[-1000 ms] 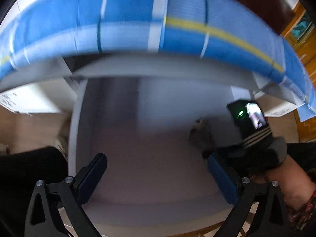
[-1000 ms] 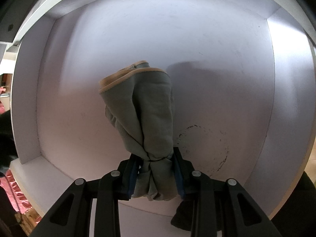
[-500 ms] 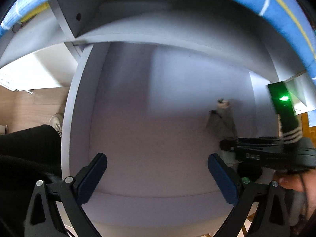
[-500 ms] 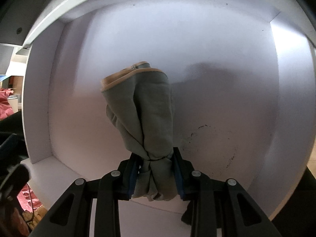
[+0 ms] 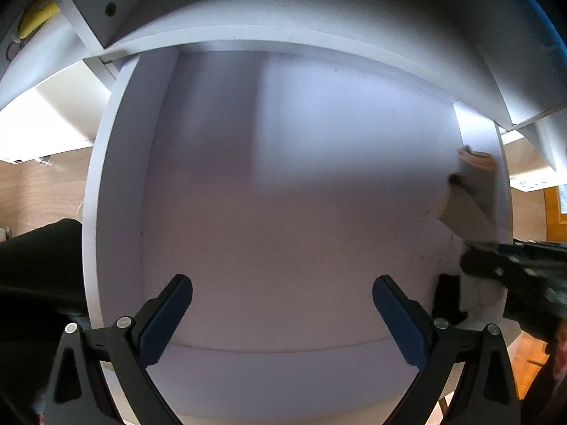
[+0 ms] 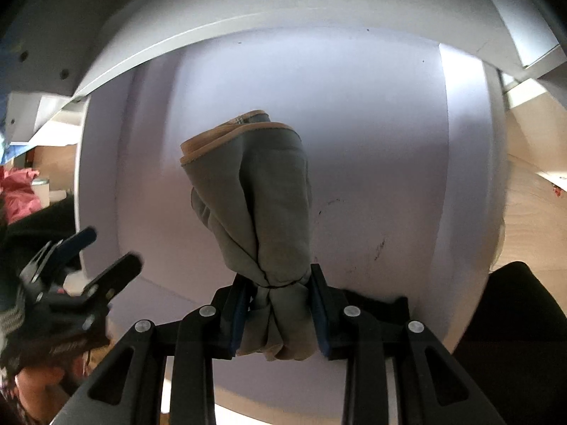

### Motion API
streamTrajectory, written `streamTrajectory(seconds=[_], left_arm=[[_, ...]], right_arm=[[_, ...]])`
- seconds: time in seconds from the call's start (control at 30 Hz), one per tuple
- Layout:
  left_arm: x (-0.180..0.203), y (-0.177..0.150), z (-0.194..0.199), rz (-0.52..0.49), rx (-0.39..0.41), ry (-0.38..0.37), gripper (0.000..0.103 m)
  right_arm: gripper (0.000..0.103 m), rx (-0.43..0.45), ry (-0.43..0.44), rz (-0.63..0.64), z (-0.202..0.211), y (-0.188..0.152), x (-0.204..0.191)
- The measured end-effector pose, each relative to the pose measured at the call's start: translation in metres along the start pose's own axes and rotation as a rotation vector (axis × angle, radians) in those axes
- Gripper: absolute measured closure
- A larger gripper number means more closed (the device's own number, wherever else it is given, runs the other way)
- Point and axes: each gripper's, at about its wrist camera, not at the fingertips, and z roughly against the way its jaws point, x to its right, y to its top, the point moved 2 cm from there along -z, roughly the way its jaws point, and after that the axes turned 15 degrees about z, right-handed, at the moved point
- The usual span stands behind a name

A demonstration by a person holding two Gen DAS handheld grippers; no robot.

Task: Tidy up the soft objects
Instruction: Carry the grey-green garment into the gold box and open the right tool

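Note:
A grey-green folded cloth with a tan hem (image 6: pixel 262 205) hangs from my right gripper (image 6: pixel 280 310), which is shut on its bunched end above a white drawer (image 6: pixel 464 163). In the left wrist view the same cloth (image 5: pixel 471 194) shows at the right edge, with the right gripper's black body (image 5: pixel 517 265) below it. My left gripper (image 5: pixel 281 313) stands open over the drawer's bare floor (image 5: pixel 283 194), nothing between its blue pads. It also appears at the lower left of the right wrist view as the left gripper (image 6: pixel 102 251).
The white drawer has a left wall (image 5: pixel 106 184) and a front rim (image 5: pixel 283 382). A white cabinet edge (image 5: pixel 283 39) overhangs the drawer at the top. A small black item (image 5: pixel 448 301) lies at the drawer's right front. Wooden floor (image 6: pixel 531 212) surrounds it.
My left gripper has sunk towards the drawer, and the blue cloth has left its view. My right gripper has risen with the grey-green cloth, still shut on it.

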Motion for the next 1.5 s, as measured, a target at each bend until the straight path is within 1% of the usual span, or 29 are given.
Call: streamTrajectory(seconds=[0.17, 0.3, 0.4, 0.5, 0.67, 0.8, 0.83, 0.9, 0.97, 1.03, 1.07, 1.13, 1.2, 1.23, 1.33, 1.47, 1.5], left_arm=[[-0.005, 0.000, 0.003, 0.024, -0.006, -0.008, 0.001], [-0.008, 0.000, 0.007, 0.048, 0.002, -0.015, 0.001], [-0.010, 0.000, 0.009, 0.058, 0.006, -0.024, 0.001], [-0.010, 0.000, 0.012, 0.062, 0.014, -0.031, 0.001], [-0.015, 0.002, 0.017, 0.084, 0.035, -0.040, 0.001], [-0.023, 0.003, 0.026, 0.125, 0.070, -0.039, 0.001], [-0.026, 0.003, 0.028, 0.137, 0.081, -0.038, 0.001], [-0.031, 0.005, 0.031, 0.166, 0.096, -0.038, 0.001], [-0.035, 0.007, 0.034, 0.189, 0.102, -0.036, 0.001], [-0.041, 0.008, 0.035, 0.215, 0.103, -0.037, 0.001], [-0.042, 0.008, 0.036, 0.224, 0.103, -0.038, 0.001], [-0.045, 0.007, 0.038, 0.234, 0.105, -0.043, 0.001], [-0.045, 0.007, 0.041, 0.232, 0.110, -0.048, 0.001], [-0.045, 0.007, 0.043, 0.228, 0.115, -0.049, 0.001], [-0.042, 0.006, 0.047, 0.215, 0.126, -0.057, 0.001], [-0.040, 0.006, 0.049, 0.204, 0.131, -0.066, 0.001], [-0.040, 0.006, 0.050, 0.205, 0.129, -0.068, 0.001]], right_arm=[[0.072, 0.011, 0.039, 0.005, 0.026, -0.014, -0.003], [0.072, 0.041, 0.063, 0.007, 0.059, -0.022, -0.002], [0.072, 0.063, 0.074, 0.018, 0.082, -0.025, -0.009], [0.072, 0.082, 0.079, 0.031, 0.097, -0.029, -0.027], [0.072, 0.102, 0.077, 0.091, 0.142, -0.029, -0.037], [0.072, 0.132, 0.087, 0.137, 0.173, -0.024, -0.063], [0.072, 0.151, 0.089, 0.156, 0.189, -0.018, -0.069], [0.072, 0.185, 0.086, 0.176, 0.206, -0.010, -0.075], [0.072, 0.232, 0.072, 0.190, 0.229, 0.006, -0.081], [0.072, 0.291, 0.049, 0.185, 0.251, 0.030, -0.083], [0.072, 0.306, 0.044, 0.180, 0.257, 0.037, -0.084], [0.072, 0.343, 0.040, 0.161, 0.268, 0.063, -0.084], [0.072, 0.361, 0.028, 0.146, 0.272, 0.088, -0.086], [0.072, 0.363, 0.007, 0.141, 0.271, 0.105, -0.086], [0.072, 0.353, -0.008, 0.102, 0.259, 0.137, -0.084], [0.072, 0.346, -0.006, 0.055, 0.240, 0.166, -0.084], [0.072, 0.344, -0.007, 0.046, 0.236, 0.168, -0.083]])
